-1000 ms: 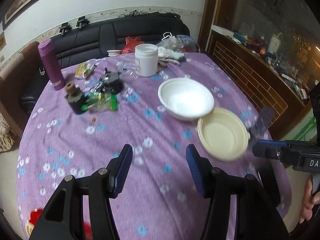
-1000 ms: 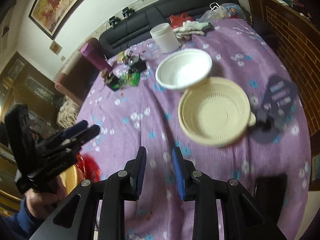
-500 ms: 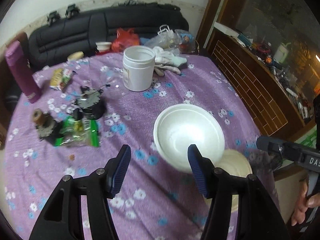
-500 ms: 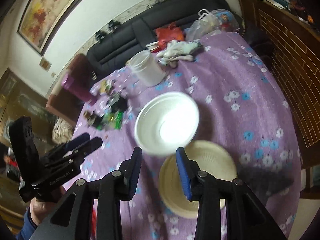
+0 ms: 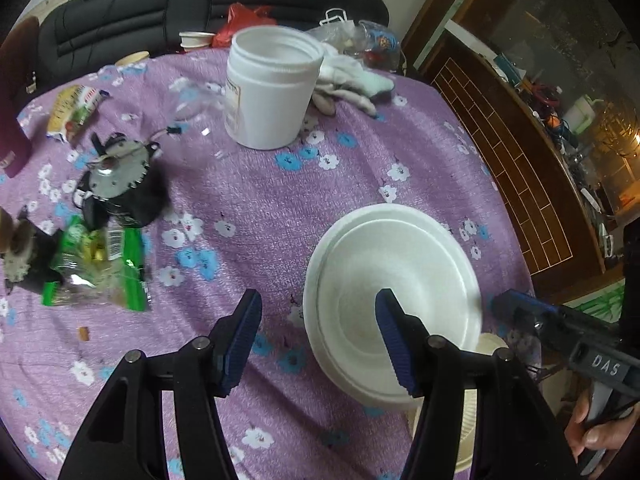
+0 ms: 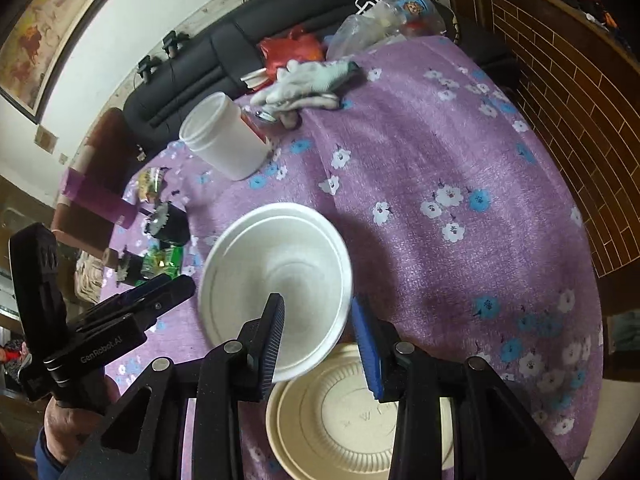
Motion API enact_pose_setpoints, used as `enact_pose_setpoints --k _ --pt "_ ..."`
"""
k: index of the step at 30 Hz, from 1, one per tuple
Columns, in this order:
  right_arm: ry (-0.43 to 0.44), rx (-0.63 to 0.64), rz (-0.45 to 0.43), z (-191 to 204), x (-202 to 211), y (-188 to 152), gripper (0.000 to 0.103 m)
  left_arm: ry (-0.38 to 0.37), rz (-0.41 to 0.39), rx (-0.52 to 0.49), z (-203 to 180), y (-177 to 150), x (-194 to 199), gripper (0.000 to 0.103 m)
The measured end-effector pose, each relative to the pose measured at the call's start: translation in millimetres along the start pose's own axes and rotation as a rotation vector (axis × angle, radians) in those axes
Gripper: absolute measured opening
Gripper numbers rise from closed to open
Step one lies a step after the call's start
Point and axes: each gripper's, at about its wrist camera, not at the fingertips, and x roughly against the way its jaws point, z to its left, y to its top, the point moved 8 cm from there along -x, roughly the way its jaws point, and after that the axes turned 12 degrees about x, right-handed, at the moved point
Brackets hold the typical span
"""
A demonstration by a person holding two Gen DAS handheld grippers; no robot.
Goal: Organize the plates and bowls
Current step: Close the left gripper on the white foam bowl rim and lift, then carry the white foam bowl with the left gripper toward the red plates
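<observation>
A white foam bowl (image 5: 392,280) sits upright on the purple flowered tablecloth (image 5: 248,208), its near edge overlapping a cream ribbed plate (image 6: 340,420). My left gripper (image 5: 318,332) hovers open over the bowl's left rim, one finger outside it and the other over the bowl's hollow. My right gripper (image 6: 320,340) is also open, its fingers straddling the bowl's (image 6: 276,280) near right rim above the plate. Neither pad visibly presses on the bowl. Each gripper shows in the other's view: the right gripper (image 5: 516,308) and the left gripper (image 6: 168,288), each held by a hand.
A white plastic jar (image 5: 272,88) and grey gloves (image 5: 352,84) stand at the back of the table. To the left lie a metal motor part (image 5: 120,176), a green snack packet (image 5: 100,268) and a purple bottle (image 6: 96,196). A black sofa and a brick-patterned counter border the table.
Both grippers have moved forward and down over the table to the white bowl, which now lies under their fingers. The right jaws stand slightly wider than before.
</observation>
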Motion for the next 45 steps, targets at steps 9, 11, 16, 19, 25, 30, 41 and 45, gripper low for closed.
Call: enact_pose_setpoints --k 9,11,16,19,25,30,41,45 --pt "-0.067 0.007 0.072 -11 -40 -11 0.015 0.013 0.025 -0.007 0 -10 -25 0.013" --pt "-0.075 0.018 0.061 -8 -40 -12 0.013 0.026 0.005 -0.018 1 -12 -21 0.013" --pt "-0.06 0.062 0.023 11 -26 -10 0.013 0.044 -0.033 -0.02 11 -15 0 0.013" --pt "-0.041 0.085 -0.005 25 -13 -12 0.013 0.056 -0.077 -0.021 18 -22 23 0.013" --pt "0.016 0.144 -0.038 64 9 -30 0.014 0.078 -0.143 -0.031 35 -52 69 0.013" --pt "0.053 0.207 -0.035 94 24 -67 0.014 0.083 -0.148 -0.041 51 -101 95 0.013" --pt "0.129 0.21 0.056 125 38 -178 0.016 0.101 -0.113 -0.021 77 -211 126 0.015" --pt "0.142 0.21 0.086 131 42 -217 0.016 0.111 -0.094 -0.023 84 -250 134 0.016"
